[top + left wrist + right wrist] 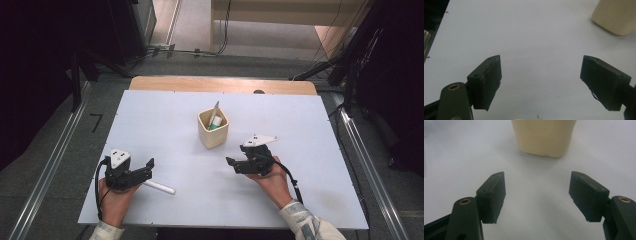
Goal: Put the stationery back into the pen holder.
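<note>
Holding my left gripper (141, 169) wide and empty, I keep it right over the white pen (159, 187) lying on the table (165, 130), ready to pick it up. My right gripper (237, 164) waits wide, facing the cream cup (213, 135) ahead.

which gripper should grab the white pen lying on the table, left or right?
Left. The left gripper is open right beside the white pen; the right gripper is open too, but farther off, facing the cup.
</note>
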Available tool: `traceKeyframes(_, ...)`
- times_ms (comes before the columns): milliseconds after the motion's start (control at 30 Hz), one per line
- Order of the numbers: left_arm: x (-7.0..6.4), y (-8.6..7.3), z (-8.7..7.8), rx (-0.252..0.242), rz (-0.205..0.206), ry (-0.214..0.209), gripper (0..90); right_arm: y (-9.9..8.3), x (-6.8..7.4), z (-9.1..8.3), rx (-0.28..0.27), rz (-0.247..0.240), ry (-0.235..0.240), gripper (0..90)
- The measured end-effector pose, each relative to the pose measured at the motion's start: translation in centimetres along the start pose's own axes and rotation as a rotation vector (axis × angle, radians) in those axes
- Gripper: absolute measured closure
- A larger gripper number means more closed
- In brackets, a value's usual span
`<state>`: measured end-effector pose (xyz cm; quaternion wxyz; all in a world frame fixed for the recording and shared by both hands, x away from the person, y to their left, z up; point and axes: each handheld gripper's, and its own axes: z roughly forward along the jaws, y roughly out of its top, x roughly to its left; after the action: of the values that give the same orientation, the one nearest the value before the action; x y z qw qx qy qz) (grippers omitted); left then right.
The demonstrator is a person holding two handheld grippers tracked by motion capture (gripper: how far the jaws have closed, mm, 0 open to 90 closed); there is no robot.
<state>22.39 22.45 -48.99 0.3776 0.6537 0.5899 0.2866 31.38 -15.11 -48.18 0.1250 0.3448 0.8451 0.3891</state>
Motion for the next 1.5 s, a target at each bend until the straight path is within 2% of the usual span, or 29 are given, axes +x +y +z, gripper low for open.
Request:
traceKeyframes(400, 0.4, 0.0, 0.1, -0.004, -0.013, 0.012, 18.0, 0.6, 2.3, 1.6, 0.0, -0.015, 0.053, 28.8)
traceKeyframes(933, 1.7, -0.2, 0.4, 0.003, -0.032, 0.047, 17.9, 1.1, 5.5, 4.0, 0.036, -0.056, 0.102, 28.7)
traceKeyframes(1500, 1.8, -0.2, 0.6, 0.005, -0.031, 0.043, 18.0, 1.7, 8.0, 5.5, 0.047, -0.071, 0.136, 28.9)
